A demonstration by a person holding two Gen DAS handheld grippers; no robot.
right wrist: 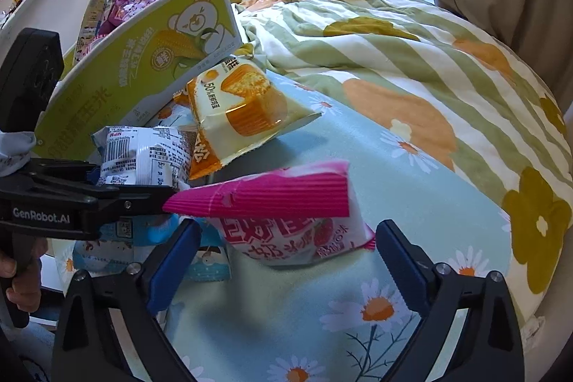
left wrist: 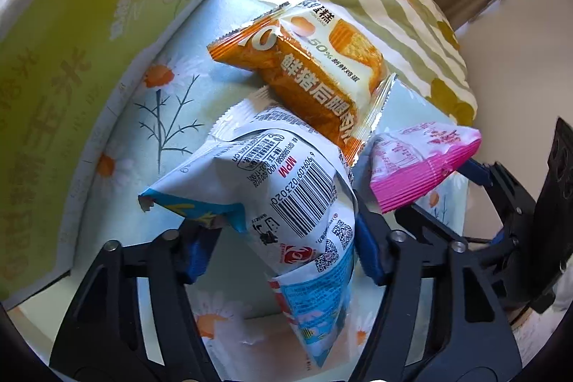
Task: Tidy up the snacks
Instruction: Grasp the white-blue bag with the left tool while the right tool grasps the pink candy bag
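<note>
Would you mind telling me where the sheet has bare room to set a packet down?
Bare daisy sheet lies between the pink packet and the striped quilt. It is crowded around the orange cake packet and green box.

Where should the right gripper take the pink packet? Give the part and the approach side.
Grip the pink packet across its puffy white body, just below the flat crimped pink seal. The right gripper is open, one finger on each side of it. Come straight forward along the blue sheet; the seal tilts up, leaving the body exposed.
</note>
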